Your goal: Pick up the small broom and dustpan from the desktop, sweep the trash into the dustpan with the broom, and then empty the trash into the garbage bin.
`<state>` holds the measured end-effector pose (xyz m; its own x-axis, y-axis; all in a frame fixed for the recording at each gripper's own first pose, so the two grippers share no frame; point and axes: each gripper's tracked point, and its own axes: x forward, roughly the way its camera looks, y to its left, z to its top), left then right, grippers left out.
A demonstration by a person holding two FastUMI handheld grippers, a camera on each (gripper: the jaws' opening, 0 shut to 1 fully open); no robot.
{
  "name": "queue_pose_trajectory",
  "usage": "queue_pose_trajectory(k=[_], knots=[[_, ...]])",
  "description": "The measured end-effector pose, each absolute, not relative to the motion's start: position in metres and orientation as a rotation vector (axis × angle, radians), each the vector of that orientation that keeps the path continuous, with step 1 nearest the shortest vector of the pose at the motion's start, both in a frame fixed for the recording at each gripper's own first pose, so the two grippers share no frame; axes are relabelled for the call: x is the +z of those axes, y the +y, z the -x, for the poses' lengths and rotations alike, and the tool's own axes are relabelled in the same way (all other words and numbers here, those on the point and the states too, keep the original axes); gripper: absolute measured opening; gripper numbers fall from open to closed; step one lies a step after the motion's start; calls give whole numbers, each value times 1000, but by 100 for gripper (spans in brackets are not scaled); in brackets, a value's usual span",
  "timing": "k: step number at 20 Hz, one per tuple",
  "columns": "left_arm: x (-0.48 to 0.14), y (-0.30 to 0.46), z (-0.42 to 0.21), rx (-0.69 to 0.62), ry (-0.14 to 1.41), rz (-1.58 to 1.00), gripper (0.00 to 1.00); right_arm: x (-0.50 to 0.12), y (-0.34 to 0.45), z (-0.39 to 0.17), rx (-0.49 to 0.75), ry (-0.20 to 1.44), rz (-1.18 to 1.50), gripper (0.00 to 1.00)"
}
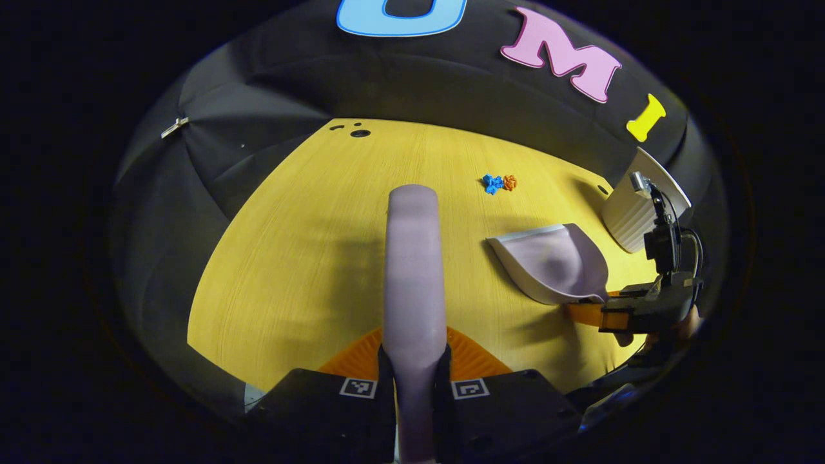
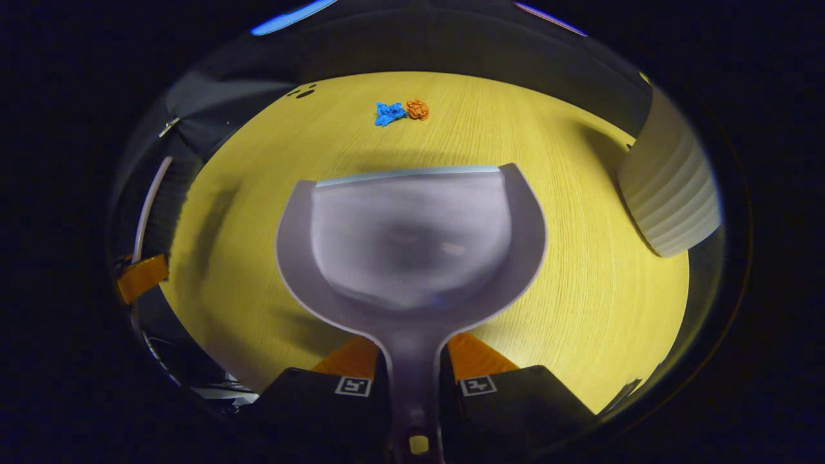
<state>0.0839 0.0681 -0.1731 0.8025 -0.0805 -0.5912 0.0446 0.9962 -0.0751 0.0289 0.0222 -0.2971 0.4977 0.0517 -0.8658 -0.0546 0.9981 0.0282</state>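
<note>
The left gripper [image 1: 414, 374] clamps the broom [image 1: 413, 270], its long axis pointing straight away over the yellow desktop [image 1: 290, 258]; its bristles are hidden. The right gripper [image 2: 412, 374] pinches the dustpan [image 2: 412, 238] handle, mouth facing the far blue scrap [image 2: 388, 113] and orange scrap [image 2: 417, 109]. A ribbed white garbage bin [image 2: 670, 193] stands right, cut off.

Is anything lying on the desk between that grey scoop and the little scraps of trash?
Nothing visible: bare yellow wooden desktop lies between the grey plastic dustpan and the blue and orange crumpled scraps.
</note>
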Motion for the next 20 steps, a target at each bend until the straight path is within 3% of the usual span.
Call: queue_pose_trajectory(k=[6,7,12,13,15,20], knots=[[-157,64,-152,-101,662,-91,27,-286,3,-30,145,1047,-2,35],[-155,62,-166,-106,662,-111,27,-282,-6,-27,150,1045,-2,31],[-136,40,-255,-188,644,-293,28,-265,-37,-30,220,1021,58,38],[-133,35,-273,-214,646,-337,27,-261,-40,-31,238,1016,65,31],[-129,22,-309,-258,634,-413,27,-253,-40,-30,274,1011,60,38],[-138,-16,-369,-379,643,-602,28,-252,-42,-32,320,1016,75,38]])
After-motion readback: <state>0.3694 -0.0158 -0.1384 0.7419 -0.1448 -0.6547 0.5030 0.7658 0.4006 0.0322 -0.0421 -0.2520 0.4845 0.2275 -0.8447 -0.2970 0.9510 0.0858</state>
